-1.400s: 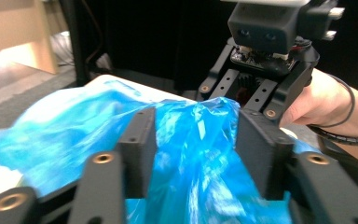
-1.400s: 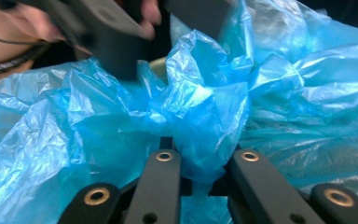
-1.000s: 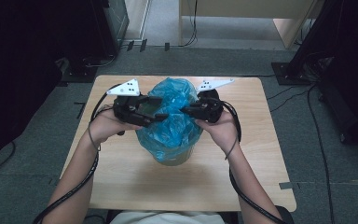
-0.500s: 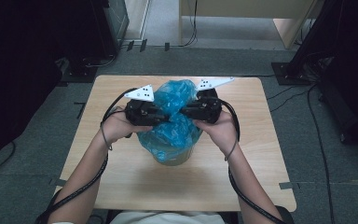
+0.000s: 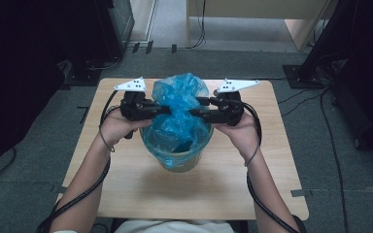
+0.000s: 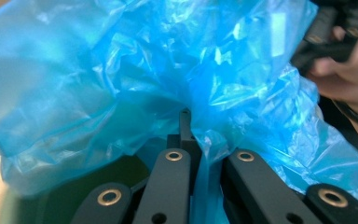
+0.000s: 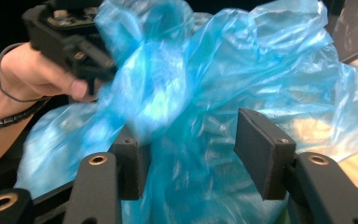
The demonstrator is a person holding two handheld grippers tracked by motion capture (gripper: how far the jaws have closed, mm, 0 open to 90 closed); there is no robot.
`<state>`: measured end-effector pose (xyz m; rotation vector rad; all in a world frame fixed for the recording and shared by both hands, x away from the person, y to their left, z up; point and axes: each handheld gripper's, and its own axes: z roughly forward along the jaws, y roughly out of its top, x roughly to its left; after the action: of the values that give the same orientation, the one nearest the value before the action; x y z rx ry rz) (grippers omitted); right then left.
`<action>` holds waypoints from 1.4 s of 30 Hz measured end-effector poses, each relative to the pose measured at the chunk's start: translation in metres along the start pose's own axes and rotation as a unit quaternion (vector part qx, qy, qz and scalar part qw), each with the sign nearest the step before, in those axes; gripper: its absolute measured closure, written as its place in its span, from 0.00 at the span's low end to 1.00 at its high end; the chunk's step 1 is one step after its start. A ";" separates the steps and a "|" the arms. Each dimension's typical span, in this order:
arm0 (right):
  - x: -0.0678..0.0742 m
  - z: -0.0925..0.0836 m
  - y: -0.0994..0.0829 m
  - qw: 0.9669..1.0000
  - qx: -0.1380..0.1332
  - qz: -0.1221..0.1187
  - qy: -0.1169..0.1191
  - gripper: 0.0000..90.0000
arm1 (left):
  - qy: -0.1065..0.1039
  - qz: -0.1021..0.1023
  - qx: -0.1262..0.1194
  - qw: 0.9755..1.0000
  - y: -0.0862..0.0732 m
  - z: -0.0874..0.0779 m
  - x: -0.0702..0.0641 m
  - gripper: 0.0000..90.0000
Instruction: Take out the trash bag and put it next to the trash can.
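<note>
From above, a bin sits mid-frame on the worktop, its blue bag bunched up over the rim. The left gripper and right gripper meet the bag from either side.

In the left gripper view, the jaws are pinched together on a fold of bag at centre.

In the right gripper view, the jaws stand apart, with bag between them; the left gripper is at upper left.
</note>
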<state>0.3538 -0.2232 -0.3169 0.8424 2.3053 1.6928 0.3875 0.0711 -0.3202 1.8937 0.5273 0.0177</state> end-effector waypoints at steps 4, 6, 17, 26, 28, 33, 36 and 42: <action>0.002 -0.004 0.000 1.000 -0.006 -0.012 -0.001 0.48 | 0.026 -0.023 -0.023 0.999 0.001 -0.005 0.007 0.99; 0.003 -0.004 0.000 1.000 -0.010 -0.020 0.008 0.44 | 0.030 -0.037 -0.030 0.998 0.001 -0.006 0.010 0.99; 0.023 0.032 -0.003 0.998 0.023 -0.056 0.021 0.36 | -0.055 -0.037 -0.009 0.998 0.008 0.006 -0.014 0.99; 0.027 0.039 -0.006 0.995 0.053 -0.062 0.055 0.67 | -0.088 -0.038 0.018 0.995 0.006 0.017 -0.020 0.99; 0.028 0.040 -0.007 0.995 0.061 -0.057 0.058 0.77 | -0.089 -0.036 0.018 0.995 0.005 0.018 -0.019 0.99; 0.023 0.040 -0.008 0.995 0.082 -0.020 0.057 0.94 | -0.075 -0.014 -0.001 0.997 0.007 0.009 -0.018 0.83; 0.018 0.037 -0.008 0.995 0.083 0.017 0.056 0.96 | -0.053 0.002 -0.014 0.999 0.008 0.001 -0.017 0.72; 0.007 0.026 -0.007 0.994 0.077 0.065 0.044 0.96 | -0.017 0.025 -0.030 0.999 0.010 -0.018 -0.015 0.59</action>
<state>0.3576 -0.1993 -0.3311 0.9858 2.5178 1.6512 0.3728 0.0786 -0.3008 1.8451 0.4507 0.0333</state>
